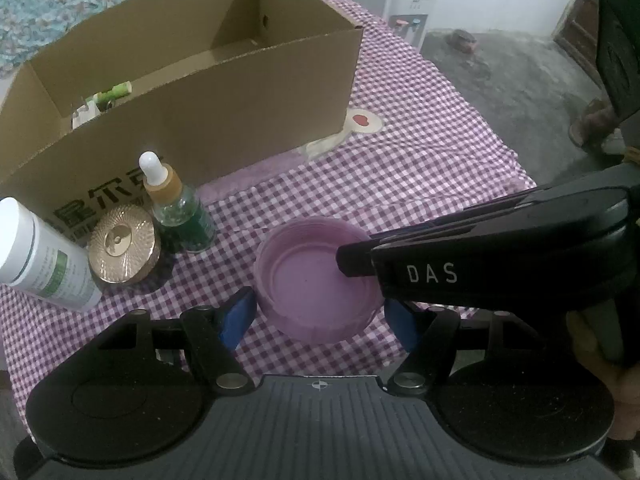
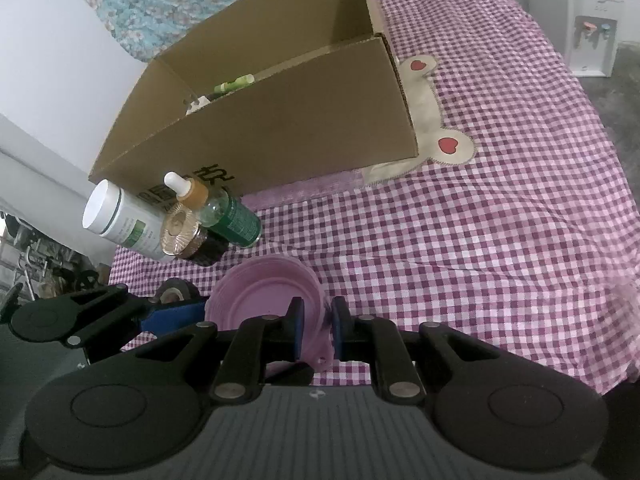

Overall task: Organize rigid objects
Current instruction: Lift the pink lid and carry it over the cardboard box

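Pink lid (image 1: 316, 280), purple-checked cloth (image 2: 480, 240), brown box (image 1: 192, 92), gold-topped jar (image 1: 122, 250).

"DAS" in white on the right gripper (image 1: 356, 264); cardboard box (image 1: 224, 120) bears unreadable Chinese print

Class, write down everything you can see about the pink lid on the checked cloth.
The pink lid is round, shallow and plastic-looking, lying open side up on the checked cloth, with ridges inside its wall. The right tool is shut on its rim. The left tool is open, its blue pads on either side. It sits in front of the cardboard box.
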Action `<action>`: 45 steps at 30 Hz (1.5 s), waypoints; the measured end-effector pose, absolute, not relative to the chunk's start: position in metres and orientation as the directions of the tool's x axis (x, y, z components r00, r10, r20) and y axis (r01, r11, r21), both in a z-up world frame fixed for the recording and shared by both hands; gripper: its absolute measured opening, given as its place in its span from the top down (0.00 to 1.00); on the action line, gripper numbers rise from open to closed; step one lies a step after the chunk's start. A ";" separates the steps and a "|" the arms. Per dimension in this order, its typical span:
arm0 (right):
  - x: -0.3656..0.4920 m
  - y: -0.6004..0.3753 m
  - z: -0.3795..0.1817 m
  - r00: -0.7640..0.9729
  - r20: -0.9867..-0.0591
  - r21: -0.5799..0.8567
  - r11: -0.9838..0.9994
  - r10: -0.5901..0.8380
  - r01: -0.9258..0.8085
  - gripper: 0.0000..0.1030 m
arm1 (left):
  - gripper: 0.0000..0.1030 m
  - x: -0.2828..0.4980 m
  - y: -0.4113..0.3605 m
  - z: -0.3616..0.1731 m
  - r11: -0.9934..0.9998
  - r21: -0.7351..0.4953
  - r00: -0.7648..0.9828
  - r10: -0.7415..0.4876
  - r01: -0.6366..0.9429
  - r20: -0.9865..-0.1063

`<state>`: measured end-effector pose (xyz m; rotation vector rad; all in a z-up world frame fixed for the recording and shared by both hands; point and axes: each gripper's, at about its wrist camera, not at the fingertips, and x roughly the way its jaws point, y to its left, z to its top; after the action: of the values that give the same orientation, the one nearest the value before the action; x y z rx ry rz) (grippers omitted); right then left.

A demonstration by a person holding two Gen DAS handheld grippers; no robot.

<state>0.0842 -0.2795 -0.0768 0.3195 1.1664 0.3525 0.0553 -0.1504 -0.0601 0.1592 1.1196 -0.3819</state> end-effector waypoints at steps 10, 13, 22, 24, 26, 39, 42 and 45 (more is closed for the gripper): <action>0.079 -0.283 -0.070 0.368 -0.824 0.425 0.900 0.430 -0.100 0.85 | 0.32 0.049 -0.151 -0.050 0.925 -0.059 0.396 -0.218 0.375 -0.892; 0.077 -0.284 -0.066 0.375 -0.821 0.426 0.899 0.431 -0.100 0.85 | 0.32 0.047 -0.152 -0.046 0.925 -0.056 0.404 -0.218 0.377 -0.888; 0.072 -0.286 -0.056 0.395 -0.815 0.424 0.901 0.424 -0.091 0.85 | 0.32 0.042 -0.152 -0.034 0.920 -0.059 0.436 -0.239 0.387 -0.868; 0.070 -0.286 -0.053 0.401 -0.813 0.424 0.901 0.423 -0.091 0.85 | 0.32 0.041 -0.154 -0.032 0.919 -0.053 0.440 -0.237 0.390 -0.866; 0.068 -0.287 -0.051 0.408 -0.808 0.427 0.899 0.426 -0.093 0.84 | 0.32 0.040 -0.154 -0.029 0.919 -0.049 0.446 -0.237 0.392 -0.863; 0.063 -0.286 -0.012 0.494 -0.752 0.420 0.895 0.435 -0.149 0.85 | 0.32 0.034 -0.153 0.008 0.925 -0.009 0.540 -0.230 0.381 -0.810; 0.068 -0.284 0.003 0.519 -0.731 0.418 0.892 0.444 -0.174 0.84 | 0.32 0.037 -0.149 0.020 0.932 -0.006 0.570 -0.228 0.364 -0.789; 0.074 -0.281 0.018 0.542 -0.704 0.412 0.886 0.459 -0.214 0.84 | 0.32 0.044 -0.145 0.034 0.942 -0.004 0.603 -0.219 0.337 -0.768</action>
<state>0.0738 -0.2809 0.0184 0.2932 0.9156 0.4061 0.0436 -0.1447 0.0343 0.1463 0.8668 -0.3230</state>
